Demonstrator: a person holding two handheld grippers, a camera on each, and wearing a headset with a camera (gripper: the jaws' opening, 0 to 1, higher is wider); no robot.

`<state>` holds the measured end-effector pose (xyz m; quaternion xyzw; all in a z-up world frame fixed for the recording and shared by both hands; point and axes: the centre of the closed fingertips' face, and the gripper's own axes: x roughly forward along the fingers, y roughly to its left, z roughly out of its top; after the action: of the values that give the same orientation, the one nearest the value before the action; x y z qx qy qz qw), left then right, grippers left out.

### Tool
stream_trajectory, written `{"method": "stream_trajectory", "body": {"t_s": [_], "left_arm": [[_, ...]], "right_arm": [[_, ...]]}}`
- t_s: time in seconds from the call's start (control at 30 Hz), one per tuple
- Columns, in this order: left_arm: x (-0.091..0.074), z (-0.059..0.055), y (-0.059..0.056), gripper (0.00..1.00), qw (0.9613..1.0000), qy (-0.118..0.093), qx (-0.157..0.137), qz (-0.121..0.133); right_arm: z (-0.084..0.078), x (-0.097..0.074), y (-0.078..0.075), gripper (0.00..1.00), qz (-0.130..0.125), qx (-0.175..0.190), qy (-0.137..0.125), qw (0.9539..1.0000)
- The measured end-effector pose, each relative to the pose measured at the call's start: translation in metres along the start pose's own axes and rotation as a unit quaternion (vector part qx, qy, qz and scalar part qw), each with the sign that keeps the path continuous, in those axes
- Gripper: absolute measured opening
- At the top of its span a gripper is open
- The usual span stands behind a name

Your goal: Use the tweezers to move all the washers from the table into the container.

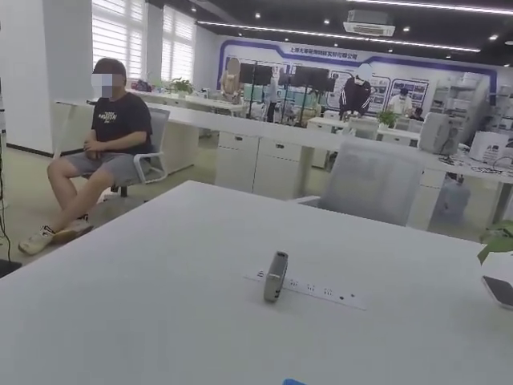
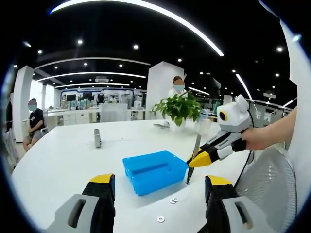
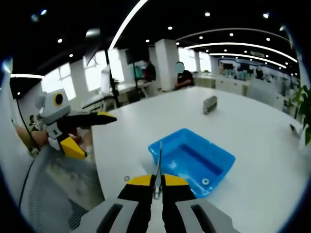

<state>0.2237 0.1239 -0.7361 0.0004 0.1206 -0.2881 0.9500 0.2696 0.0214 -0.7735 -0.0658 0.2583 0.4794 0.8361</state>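
Now we clamp tweezers (image 3: 158,162) in right gripper (image 3: 157,180) so blades look pressed together, tip by container (image 3: 192,160) edge; pinch unclear. Left gripper (image 2: 159,179) spread, idle. Washers (image 2: 173,200) on table (image 2: 68,155) nr container, one inside.

Blue container (image 3: 181,154) on white table (image 3: 252,128); right claw (image 3: 156,179) yellow-tipped black.

Thin bare-metal tweezers (image 3: 159,165), dull grey, stand clamped between the yellow-and-black matt plastic jaws of the right gripper (image 3: 156,183). Just ahead of that gripper sits a blue container (image 3: 182,155) of smooth, slightly glossy plastic, a small metal washer (image 3: 205,181) inside. The white worktop (image 3: 252,131) beneath looks smooth and matt. The left gripper (image 2: 161,178) shows the same plastic, with grey moulded bodywork behind its jaws.
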Motion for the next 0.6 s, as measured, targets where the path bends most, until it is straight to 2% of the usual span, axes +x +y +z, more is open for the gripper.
{"method": "stream_trajectory", "body": {"t_s": [0.07, 0.17, 0.23, 0.3, 0.43, 0.6], "left_arm": [[0.000, 0.000, 0.000, 0.76, 1.0000, 0.001, 0.000, 0.000], [0.000, 0.000, 0.000, 0.76, 1.0000, 0.001, 0.001, 0.001], [0.000, 0.000, 0.000, 0.76, 1.0000, 0.001, 0.001, 0.000], [0.000, 0.000, 0.000, 0.76, 1.0000, 0.000, 0.001, 0.001], [0.000, 0.000, 0.000, 0.76, 1.0000, 0.000, 0.000, 0.002], [0.000, -0.002, -0.001, 0.76, 1.0000, 0.004, 0.001, -0.001]], "right_arm": [[0.009, -0.004, -0.001, 0.03, -0.002, -0.003, -0.003, 1.0000], [0.031, -0.010, 0.000, 0.03, -0.003, -0.005, -0.025, 0.9997], [0.036, -0.010, 0.000, 0.03, -0.003, -0.008, -0.023, 0.9997], [0.035, -0.008, 0.000, 0.03, -0.002, -0.011, -0.023, 0.9997], [0.023, 0.001, 0.007, 0.03, 0.006, 0.007, -0.018, 0.9998], [0.009, 0.017, 0.012, 0.03, 0.018, 0.012, -0.008, 0.9997]]}}
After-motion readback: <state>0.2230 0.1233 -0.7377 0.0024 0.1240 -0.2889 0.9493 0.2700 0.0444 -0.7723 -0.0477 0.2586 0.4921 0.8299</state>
